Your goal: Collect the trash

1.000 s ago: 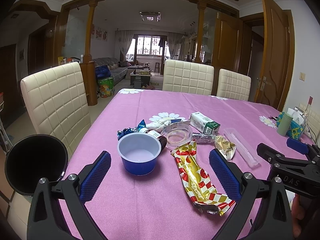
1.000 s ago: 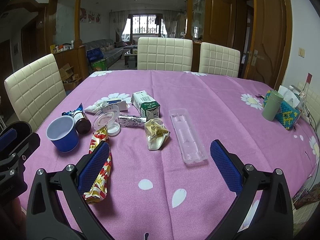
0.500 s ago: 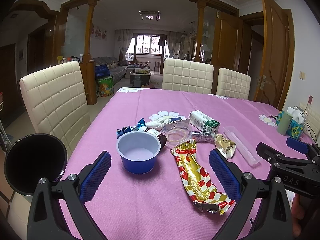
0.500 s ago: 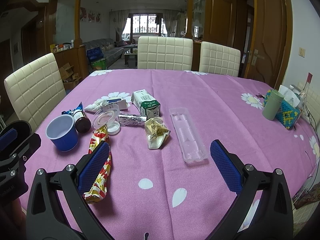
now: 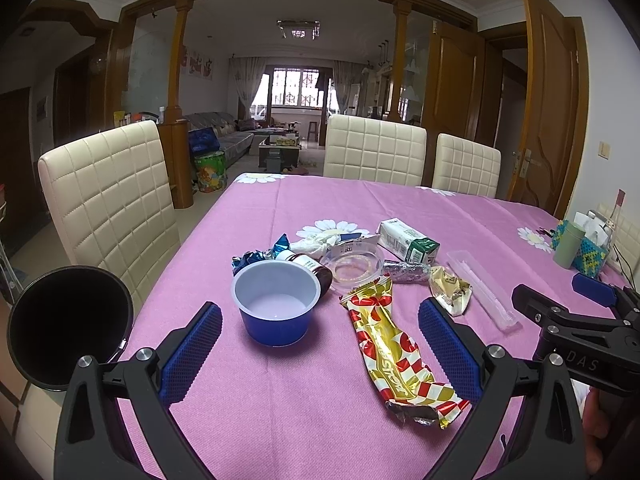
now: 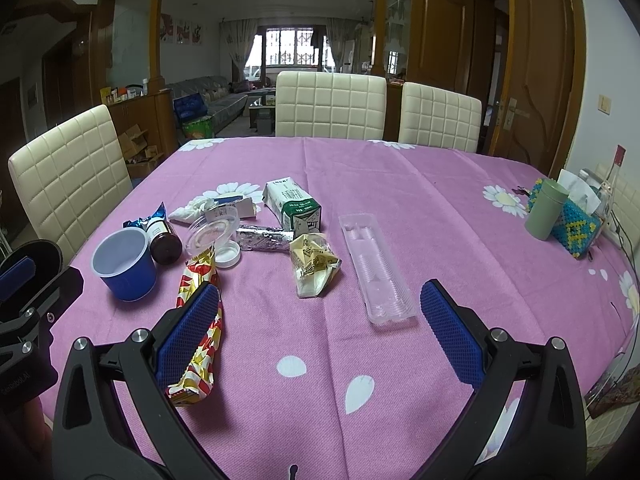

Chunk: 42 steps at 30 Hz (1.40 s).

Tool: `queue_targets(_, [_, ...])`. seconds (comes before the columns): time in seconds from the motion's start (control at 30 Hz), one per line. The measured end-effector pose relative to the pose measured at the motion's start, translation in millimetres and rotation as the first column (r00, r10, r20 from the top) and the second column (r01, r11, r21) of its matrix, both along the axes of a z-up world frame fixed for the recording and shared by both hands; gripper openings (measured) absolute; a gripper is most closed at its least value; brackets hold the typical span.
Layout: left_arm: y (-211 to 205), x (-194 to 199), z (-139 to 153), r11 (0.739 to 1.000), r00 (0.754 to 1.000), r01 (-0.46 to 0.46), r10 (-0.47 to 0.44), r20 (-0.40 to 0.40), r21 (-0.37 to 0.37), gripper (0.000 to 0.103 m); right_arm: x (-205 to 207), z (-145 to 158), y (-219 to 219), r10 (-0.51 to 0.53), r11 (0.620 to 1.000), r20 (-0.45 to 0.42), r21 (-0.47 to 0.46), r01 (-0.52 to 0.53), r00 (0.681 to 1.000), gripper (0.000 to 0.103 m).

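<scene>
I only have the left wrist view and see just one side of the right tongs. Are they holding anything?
Observer: No. The right tongs are open, with nothing between them.
Operator: Is any trash hidden beyond the red-gold wrapper?
Observer: Yes. A small white cap lies on the cloth just past the red-gold wrapper, beside the clear round lid.
Operator: What lies straight ahead of the right tongs?
Observer: The clear plastic tray. Its near end points into the gap between the fingers, closer to the right one.
</scene>
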<state>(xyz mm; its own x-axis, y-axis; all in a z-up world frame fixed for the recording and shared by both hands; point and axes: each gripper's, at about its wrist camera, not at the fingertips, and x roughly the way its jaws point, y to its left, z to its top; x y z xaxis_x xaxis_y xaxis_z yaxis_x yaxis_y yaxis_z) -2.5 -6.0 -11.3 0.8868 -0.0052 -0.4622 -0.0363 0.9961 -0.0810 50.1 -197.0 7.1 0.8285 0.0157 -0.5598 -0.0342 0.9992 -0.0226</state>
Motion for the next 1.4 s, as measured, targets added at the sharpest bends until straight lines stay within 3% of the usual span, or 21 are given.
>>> queue_targets(1.13, [-8,-7,-10,1.000,1.000,0.005,-0.006,-0.019,-0.007,0.096,6,0,1,-0.004,1.000,-0.026,-0.003,0.004,1.000,0.099])
queue_targets(1.4, [0,13,-13,1.000,0.997,0.020,-0.022,-0.079,-0.023,0.096,22,-3,-11,-0.045,0.999,-0.040,0.019,0.046,0.998,0.099])
